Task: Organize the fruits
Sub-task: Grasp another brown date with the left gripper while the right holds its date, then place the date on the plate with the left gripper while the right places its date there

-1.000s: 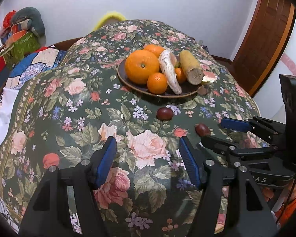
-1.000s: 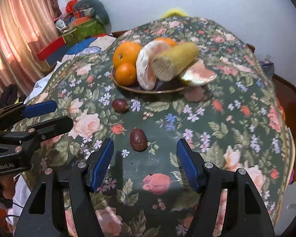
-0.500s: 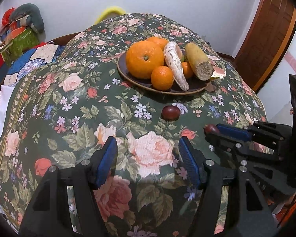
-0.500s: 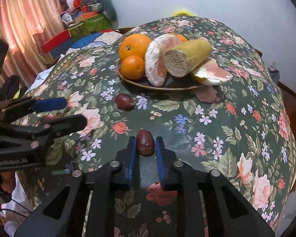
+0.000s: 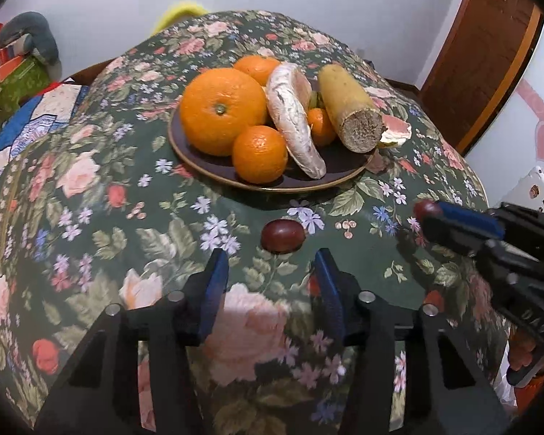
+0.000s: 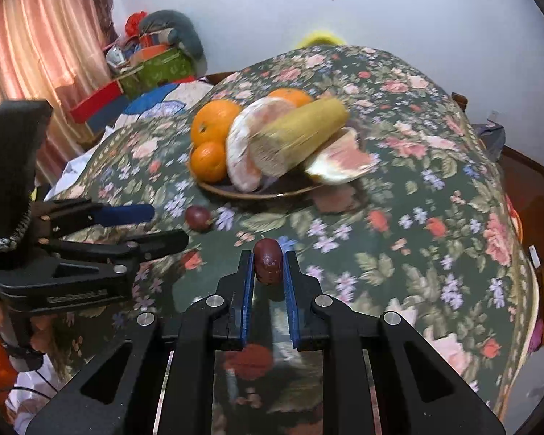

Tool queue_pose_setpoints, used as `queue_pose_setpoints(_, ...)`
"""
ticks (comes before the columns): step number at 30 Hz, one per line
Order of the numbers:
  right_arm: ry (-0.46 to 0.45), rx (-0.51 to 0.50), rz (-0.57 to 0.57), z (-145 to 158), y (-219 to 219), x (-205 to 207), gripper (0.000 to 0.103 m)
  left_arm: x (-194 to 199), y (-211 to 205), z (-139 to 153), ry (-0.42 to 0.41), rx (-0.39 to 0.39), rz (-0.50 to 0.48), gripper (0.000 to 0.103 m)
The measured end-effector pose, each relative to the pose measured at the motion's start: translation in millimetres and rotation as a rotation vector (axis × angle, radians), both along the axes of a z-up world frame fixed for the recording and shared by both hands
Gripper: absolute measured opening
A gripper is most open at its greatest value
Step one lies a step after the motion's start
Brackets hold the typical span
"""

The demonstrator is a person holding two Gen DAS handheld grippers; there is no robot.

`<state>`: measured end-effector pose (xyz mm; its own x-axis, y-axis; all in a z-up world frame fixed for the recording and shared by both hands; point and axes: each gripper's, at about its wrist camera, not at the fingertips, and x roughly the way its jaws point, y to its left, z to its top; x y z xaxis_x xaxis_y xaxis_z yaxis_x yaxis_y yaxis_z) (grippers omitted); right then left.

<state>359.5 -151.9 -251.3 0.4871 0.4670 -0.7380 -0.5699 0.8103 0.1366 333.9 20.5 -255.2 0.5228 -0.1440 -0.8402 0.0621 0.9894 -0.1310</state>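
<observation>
My right gripper [image 6: 268, 261] is shut on a dark red date [image 6: 267, 260] and holds it above the floral tablecloth; it also shows at the right of the left wrist view [image 5: 429, 214]. My left gripper [image 5: 272, 264] is open, its blue pads just short of a second dark red date [image 5: 283, 235] lying on the cloth; that date also shows in the right wrist view [image 6: 197, 217]. Behind it a brown plate [image 5: 214, 166] holds a big orange [image 5: 223, 110], small oranges, pomelo pieces and a corn cob [image 5: 350, 117].
The round table [image 5: 90, 217] falls away at left and right. A pomelo wedge [image 6: 339, 163] overhangs the plate's right rim. Boxes and cushions [image 6: 152, 61] are stacked at the back left. A wooden door [image 5: 478, 54] stands at the right.
My right gripper closed on the nearer date and lifted it off the cloth. My left gripper moved forward towards the other date and stayed open.
</observation>
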Motion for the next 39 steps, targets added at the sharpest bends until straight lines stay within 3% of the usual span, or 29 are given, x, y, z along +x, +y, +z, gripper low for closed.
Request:
queue_pose_setpoints(5,-0.005,0.021,-0.021,3,-12,5,0.015,10,-4,-3,0.004,0.006,-0.007,0.043)
queue_pose_setpoints(7,-0.005,0.025,-0.026,3,-14,7,0.015,12,-6,-5,0.006,0.004,-0.013,0.034)
queue_pose_setpoints(11,-0.001,0.036,-0.028,2,-17,10,0.015,14,-7,-5,0.001,-0.005,-0.023,0.026)
queue_pose_setpoints(20,-0.016,0.062,-0.026,11,-16,13,0.015,6,2,7,-0.025,-0.013,-0.008,0.026)
queue_pose_setpoints(31,-0.082,0.103,-0.013,37,-3,32,0.015,23,16,54,-0.143,-0.031,0.009,0.026)
queue_pose_setpoints(39,-0.115,0.103,0.013,45,21,52,0.015,47,15,51,-0.148,-0.023,0.003,0.026)
